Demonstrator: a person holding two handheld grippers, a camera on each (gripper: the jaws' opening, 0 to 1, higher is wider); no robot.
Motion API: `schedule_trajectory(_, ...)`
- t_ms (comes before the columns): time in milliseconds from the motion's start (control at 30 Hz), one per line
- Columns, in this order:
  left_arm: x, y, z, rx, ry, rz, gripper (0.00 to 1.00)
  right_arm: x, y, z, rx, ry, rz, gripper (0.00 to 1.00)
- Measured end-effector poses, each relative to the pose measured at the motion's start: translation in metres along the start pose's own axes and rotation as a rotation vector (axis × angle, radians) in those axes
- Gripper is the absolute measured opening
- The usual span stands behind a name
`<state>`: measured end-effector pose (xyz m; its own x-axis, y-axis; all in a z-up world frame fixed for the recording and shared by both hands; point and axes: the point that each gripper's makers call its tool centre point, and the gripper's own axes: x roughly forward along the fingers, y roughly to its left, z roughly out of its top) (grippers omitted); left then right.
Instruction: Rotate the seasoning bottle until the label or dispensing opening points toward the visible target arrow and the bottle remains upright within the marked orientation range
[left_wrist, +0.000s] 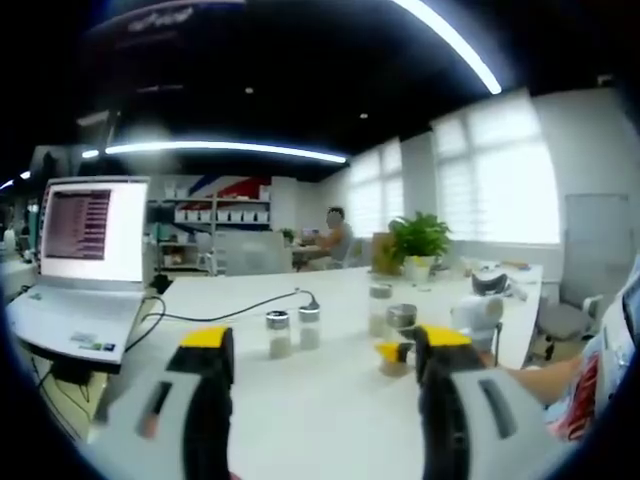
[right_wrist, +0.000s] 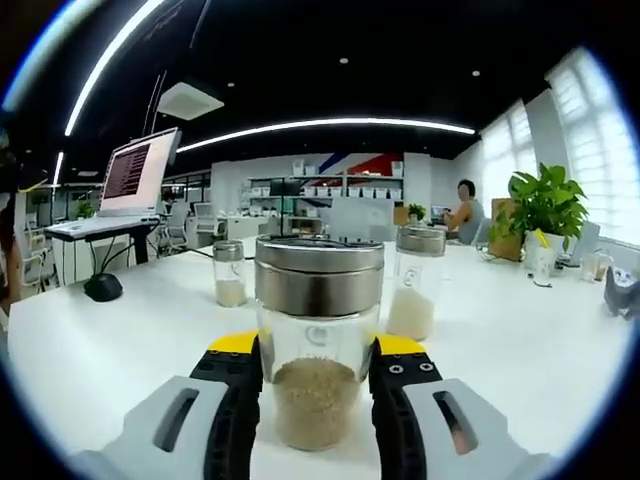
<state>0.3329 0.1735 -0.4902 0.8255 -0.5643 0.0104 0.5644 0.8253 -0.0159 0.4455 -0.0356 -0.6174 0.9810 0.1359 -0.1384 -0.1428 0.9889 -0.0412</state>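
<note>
Right gripper (right_wrist: 314, 385) is grasping the seasoning bottle (right_wrist: 318, 335) low on its glass body, yellow-tipped jaws on either side; bottle stands upright on the white table (right_wrist: 120, 330), steel lid on top, pale granules filling the lower part. Contact looks real but the fisheye makes it hard to say how firm the squeeze is. Left gripper (left_wrist: 320, 385) hangs released over the table with jaws apart and nothing between them; in its view the right gripper's yellow tip sits near a cluster of jars (left_wrist: 292, 332) further off. Risks: grip is below the bottle's middle and the lid is heavy, so a twist with any wrist tilt could lean or tip the bottle out of upright. Smooth glass could also slip in the jaws, so the gripper turns and the bottle doesn't. Two more shakers (right_wrist: 230, 273) and (right_wrist: 416, 280) stand just behind, near enough that a wide swing of the jaws could knock one. No target arrow or marked range is visible in either view, and the label is only a faint mark on the glass, so over- or under-rotating is likely.
</note>
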Motion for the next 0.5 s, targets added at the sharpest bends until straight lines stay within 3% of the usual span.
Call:
schedule_trajectory(300, 0.0006, 0.0049, 0.0021, -0.013, -0.001, 0.007, 0.78, 0.002, 0.0012, -0.0007, 0.012, -0.006, 0.027, 0.42)
schedule_trajectory(500, 0.0015, 0.0025, 0.0057, -0.05, -0.024, -0.026, 0.78, -0.0002, 0.0033, 0.0002, 0.017, -0.011, 0.05, 0.42)
